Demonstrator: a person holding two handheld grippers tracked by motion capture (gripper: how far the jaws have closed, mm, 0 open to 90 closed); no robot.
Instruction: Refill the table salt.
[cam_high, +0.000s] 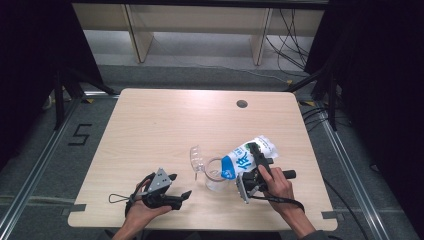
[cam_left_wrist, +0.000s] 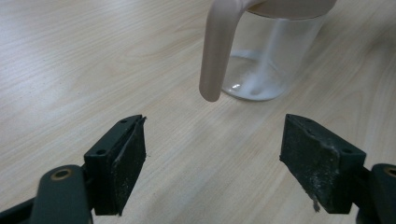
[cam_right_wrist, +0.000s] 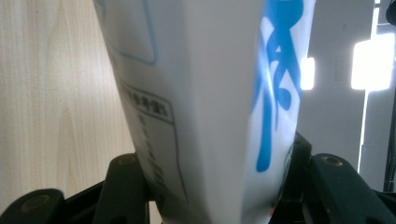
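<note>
Right tongs (cam_high: 256, 159) are clamped on the pouch (cam_high: 245, 157), tipped over the jug (cam_high: 215, 172) near the counter's (cam_high: 165, 120) front edge. Left tongs (cam_high: 177, 187) sit released just left of the jug.

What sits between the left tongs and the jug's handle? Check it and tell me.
Nothing visible does. The left tongs stand open over bare table, and the jug's handle hangs just ahead of them. The right tongs hold the white-and-blue bag tilted over the jug from the other side.
</note>
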